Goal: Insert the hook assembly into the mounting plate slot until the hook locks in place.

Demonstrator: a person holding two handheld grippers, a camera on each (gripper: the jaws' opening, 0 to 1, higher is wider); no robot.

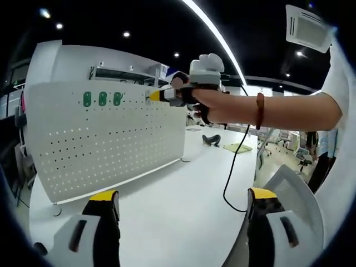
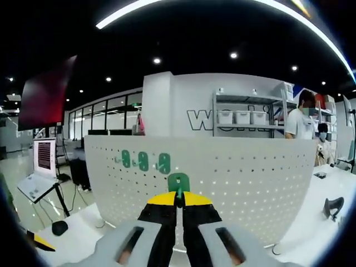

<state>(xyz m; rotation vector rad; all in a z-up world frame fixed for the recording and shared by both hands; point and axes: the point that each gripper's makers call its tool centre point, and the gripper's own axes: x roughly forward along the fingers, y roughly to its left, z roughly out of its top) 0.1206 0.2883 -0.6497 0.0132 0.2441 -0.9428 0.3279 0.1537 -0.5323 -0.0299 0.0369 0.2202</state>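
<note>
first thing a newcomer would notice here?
Probably the big white perforated panel standing upright on the white table, with three green hooks in a row near its top edge. Next, the right gripper, jaws closed on a fourth green hook held up at the panel just right of that row. In the left gripper view the left gripper sits low over the table, jaws apart.
</note>
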